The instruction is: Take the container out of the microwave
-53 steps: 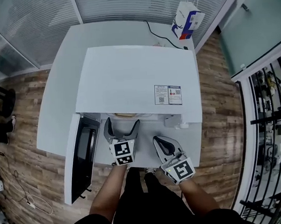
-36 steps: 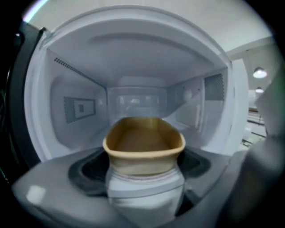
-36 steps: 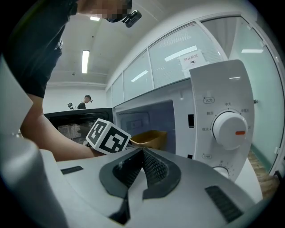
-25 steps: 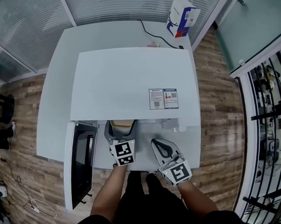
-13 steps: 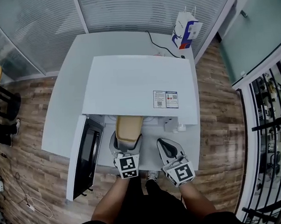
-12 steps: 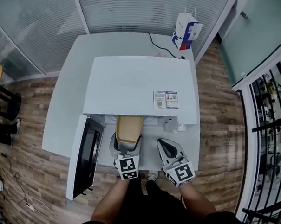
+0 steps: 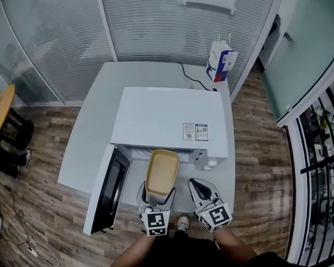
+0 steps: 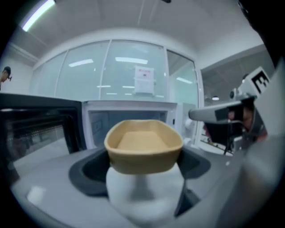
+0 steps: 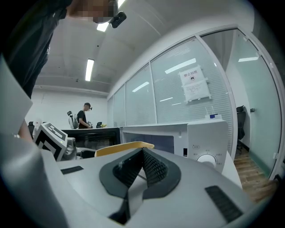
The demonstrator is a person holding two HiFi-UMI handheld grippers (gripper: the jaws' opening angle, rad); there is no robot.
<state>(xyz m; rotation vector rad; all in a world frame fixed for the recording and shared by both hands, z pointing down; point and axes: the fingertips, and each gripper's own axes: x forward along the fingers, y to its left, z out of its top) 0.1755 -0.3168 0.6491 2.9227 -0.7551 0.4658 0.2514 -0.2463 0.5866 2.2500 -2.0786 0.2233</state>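
My left tongs (image 7: 156, 198) are clamped on the near end of the tan container (image 7: 161, 172), which sits just outside the microwave (image 7: 166, 116) mouth, and my right tongs (image 7: 201, 189) are pinched together on nothing. It looks empty, light and fairly stiff, but since I'm gripping one end I'd guess it could tip. The open door (image 7: 106, 188) crowds the left, with more room to the right.

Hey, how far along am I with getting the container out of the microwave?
Done: the door stands open and the container looks clear of the cavity, in front of the microwave. In hand: the left gripper is shut on its near end; the right gripper is shut and empty. Left: setting it down, probably on the table.
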